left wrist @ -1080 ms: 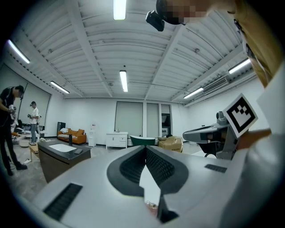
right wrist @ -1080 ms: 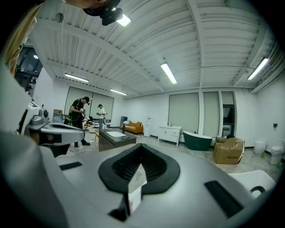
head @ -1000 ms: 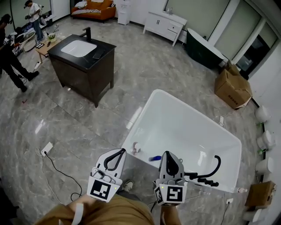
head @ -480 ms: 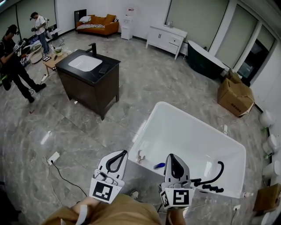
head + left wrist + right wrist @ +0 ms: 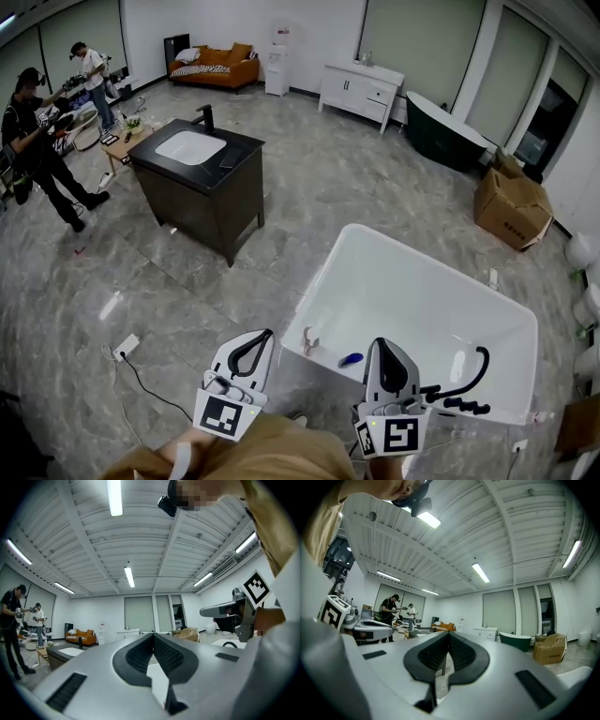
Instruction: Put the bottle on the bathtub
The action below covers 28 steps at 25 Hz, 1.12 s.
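The left gripper (image 5: 266, 335) and the right gripper (image 5: 384, 343) are being held low at the near edge of the scene, side by side and apart, both being pointed towards the white rectangular bathtub (image 5: 317, 286) just beyond them. The left gripper's jaws are being kept pressed together at their tips (image 5: 153, 635), with nothing being pinched between them. The right gripper's jaws are likewise being kept closed on each other (image 5: 449, 633), and nothing is being carried. A small blue item (image 5: 351, 359), too small to be identified with certainty but likely the bottle, is being shown lying on the bathtub's near rim, between the two grippers and touched by neither. A chrome tap (image 5: 307, 339) is being seen to its left on the same rim, and a curved black faucet fitting (image 5: 466, 389) at the near right corner. On the grey marbled floor (image 5: 309, 178) to the far left, a dark vanity cabinet with a white basin (image 5: 211, 187) is being shown, and beyond it two persons (image 5: 37, 141) are being seen standing.
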{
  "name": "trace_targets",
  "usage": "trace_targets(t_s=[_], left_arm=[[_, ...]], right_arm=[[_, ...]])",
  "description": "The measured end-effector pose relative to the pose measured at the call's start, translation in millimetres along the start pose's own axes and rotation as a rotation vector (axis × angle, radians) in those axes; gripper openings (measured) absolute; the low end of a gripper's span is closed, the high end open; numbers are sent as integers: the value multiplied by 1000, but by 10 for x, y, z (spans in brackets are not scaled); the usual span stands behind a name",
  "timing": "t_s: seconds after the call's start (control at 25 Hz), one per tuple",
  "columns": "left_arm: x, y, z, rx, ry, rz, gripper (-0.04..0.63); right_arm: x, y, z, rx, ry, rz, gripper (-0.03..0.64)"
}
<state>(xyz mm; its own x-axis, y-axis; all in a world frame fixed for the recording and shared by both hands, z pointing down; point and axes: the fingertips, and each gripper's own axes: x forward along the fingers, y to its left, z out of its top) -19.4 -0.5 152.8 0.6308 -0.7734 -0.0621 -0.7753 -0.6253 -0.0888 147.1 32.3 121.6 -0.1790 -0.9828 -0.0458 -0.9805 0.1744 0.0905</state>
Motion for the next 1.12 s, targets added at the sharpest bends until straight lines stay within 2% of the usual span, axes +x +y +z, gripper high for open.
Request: trace_targets(t_s=[0.48, 1.12], left_arm=[[63, -27, 130, 0, 5, -1, 6], [380, -84, 386, 28, -76, -60, 6]], right_arm=[[-48, -72, 195, -22, -12, 32, 3], [11, -214, 435, -69, -81, 1, 3]])
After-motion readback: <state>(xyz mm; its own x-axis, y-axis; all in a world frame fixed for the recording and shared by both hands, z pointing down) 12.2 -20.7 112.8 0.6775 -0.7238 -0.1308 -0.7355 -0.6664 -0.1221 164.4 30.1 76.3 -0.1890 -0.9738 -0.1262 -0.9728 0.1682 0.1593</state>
